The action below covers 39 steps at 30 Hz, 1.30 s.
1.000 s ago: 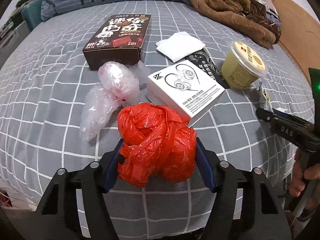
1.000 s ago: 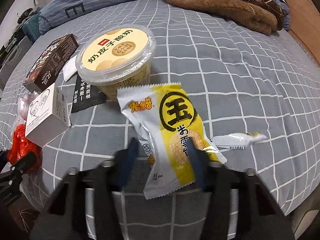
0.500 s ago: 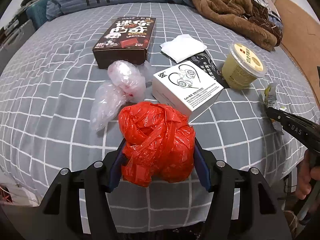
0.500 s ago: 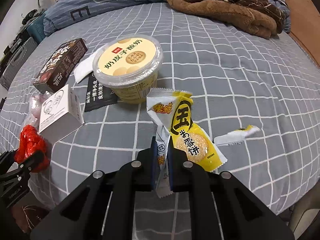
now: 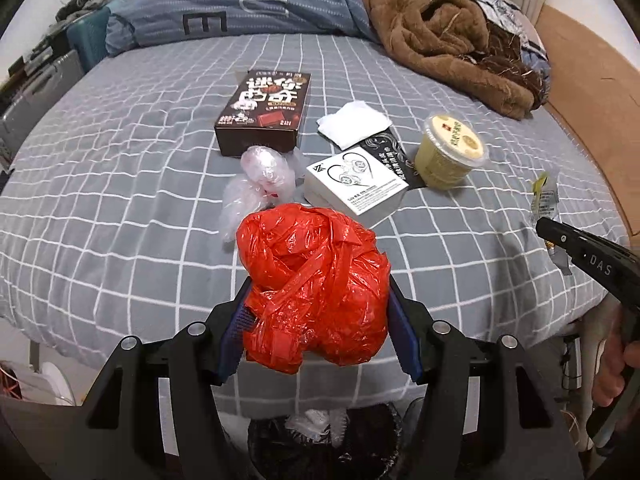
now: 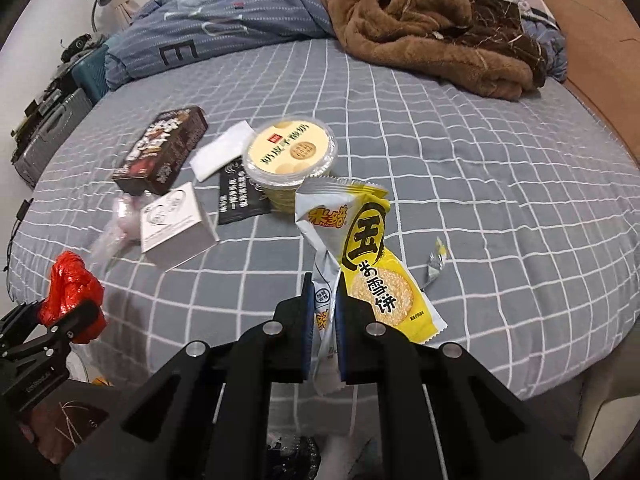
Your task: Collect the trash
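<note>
My left gripper (image 5: 318, 312) is shut on a crumpled red plastic bag (image 5: 316, 280), held off the bed's near edge above a black-lined trash bin (image 5: 324, 440). My right gripper (image 6: 322, 296) is shut on a yellow rice-cracker wrapper (image 6: 360, 256) and holds it lifted over the bed edge. The red bag also shows in the right wrist view (image 6: 74, 296). On the grey checked bed (image 5: 120, 200) lie a dark chocolate box (image 5: 264, 114), a clear plastic bag (image 5: 256, 184), a white earphone box (image 5: 356, 186), a white tissue (image 5: 354, 124), a black sachet (image 5: 390, 156) and a yellow lidded cup (image 5: 450, 152).
A small torn wrapper piece (image 6: 434, 264) lies on the bed right of my right gripper. A brown fleece (image 5: 448, 36) and a blue striped duvet (image 5: 248, 8) are heaped at the far side. Luggage (image 6: 52, 132) stands left of the bed.
Both grippers have pulled back and up from the bed with their loads. The right gripper closed on the wrapper and lifted it. The trash bin has come into view below.
</note>
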Motion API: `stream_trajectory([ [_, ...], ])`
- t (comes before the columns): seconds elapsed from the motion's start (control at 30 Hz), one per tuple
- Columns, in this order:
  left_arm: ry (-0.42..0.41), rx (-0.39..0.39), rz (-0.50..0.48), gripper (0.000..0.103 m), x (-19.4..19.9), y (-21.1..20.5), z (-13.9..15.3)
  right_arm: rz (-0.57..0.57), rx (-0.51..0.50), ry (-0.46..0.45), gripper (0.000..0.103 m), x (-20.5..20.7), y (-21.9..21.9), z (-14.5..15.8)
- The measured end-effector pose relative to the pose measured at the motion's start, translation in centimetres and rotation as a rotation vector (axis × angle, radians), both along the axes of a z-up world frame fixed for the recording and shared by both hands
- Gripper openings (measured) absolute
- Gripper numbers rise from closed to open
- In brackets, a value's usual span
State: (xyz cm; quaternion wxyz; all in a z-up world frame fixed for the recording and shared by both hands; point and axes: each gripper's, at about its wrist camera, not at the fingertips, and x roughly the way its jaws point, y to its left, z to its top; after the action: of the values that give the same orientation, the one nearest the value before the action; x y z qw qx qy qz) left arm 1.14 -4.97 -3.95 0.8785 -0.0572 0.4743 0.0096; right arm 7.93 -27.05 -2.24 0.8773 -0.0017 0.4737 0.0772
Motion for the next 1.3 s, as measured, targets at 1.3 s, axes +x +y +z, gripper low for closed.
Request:
stream_trajectory([
  [1.3,-0.087,-0.017,-0.022,0.059,-12.2,-1.6,4.9,0.069,0.064,-0.11,0.009,-14.7,2.2,6.2],
])
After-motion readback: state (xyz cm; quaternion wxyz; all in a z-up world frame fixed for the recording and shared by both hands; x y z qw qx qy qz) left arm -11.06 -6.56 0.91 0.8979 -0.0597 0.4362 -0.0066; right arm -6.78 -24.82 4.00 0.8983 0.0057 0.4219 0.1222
